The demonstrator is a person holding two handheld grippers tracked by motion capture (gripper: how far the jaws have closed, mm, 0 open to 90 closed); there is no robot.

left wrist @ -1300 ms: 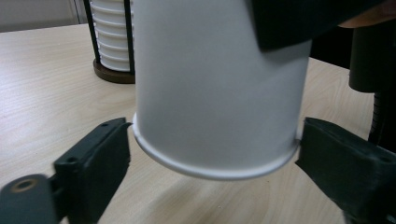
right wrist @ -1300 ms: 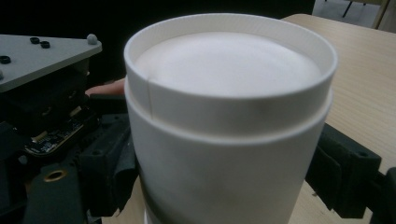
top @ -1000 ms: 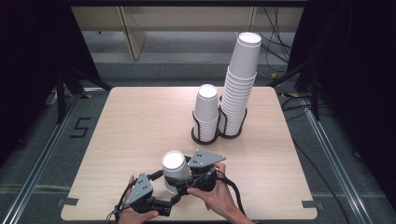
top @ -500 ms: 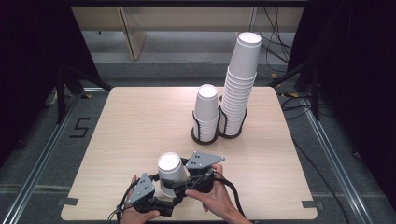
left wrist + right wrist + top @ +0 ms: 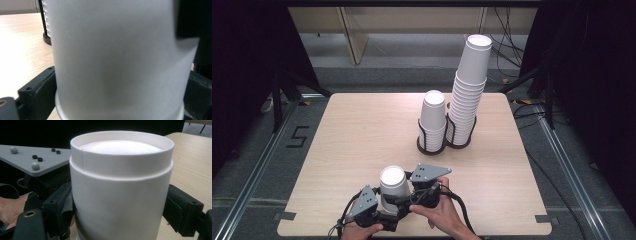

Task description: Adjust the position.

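Observation:
A white paper cup stands upside down, bottom up, near the table's front edge, with both grippers on it. My left gripper is shut on its lower part, just above the rolled rim; its black jaws press each side. My right gripper is shut on the cup from the other side. In the right gripper view a step runs round the cup below its top, like one cup sleeved over another. I cannot tell whether it rests on the table.
At the back right of the table a black wire holder keeps a short stack of inverted cups and a tall leaning stack. Hands grip both tools at the front edge.
The cup and both grippers have shifted slightly left and toward the front edge. The grip on the cup is unchanged.

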